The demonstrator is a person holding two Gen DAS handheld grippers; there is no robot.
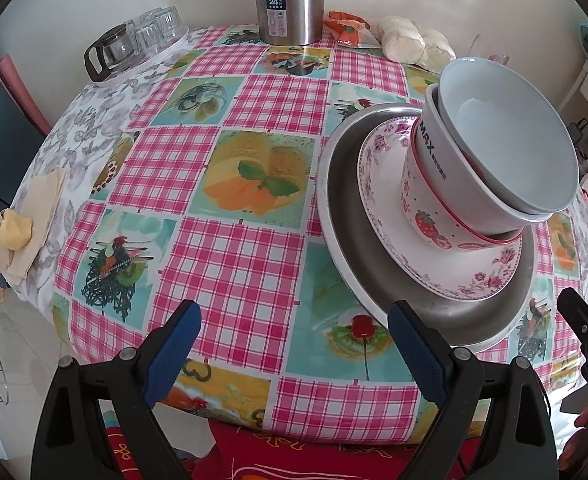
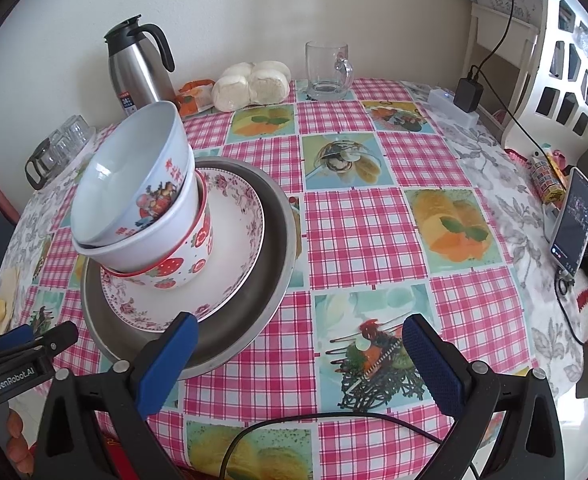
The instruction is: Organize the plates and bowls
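Both the left hand-held gripper (image 1: 294,354) and right hand-held gripper (image 2: 299,356) gape wide, empty. Three nested white bowls (image 2: 134,200) tilt on a floral plate (image 2: 234,240) inside a round metal pan (image 2: 270,264), left of frame on the checked surface (image 2: 373,240).

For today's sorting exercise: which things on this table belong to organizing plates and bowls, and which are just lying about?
Belong: metal basin, floral plate, strawberry bowl, two white bowls.

Lying about: thermos, glass mug, buns, phone.

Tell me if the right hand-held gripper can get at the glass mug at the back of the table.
Probably yes. The right hand-held gripper is open and empty, and bare tablecloth lies between it and the glass mug; the stacked bowls sit off to its left.
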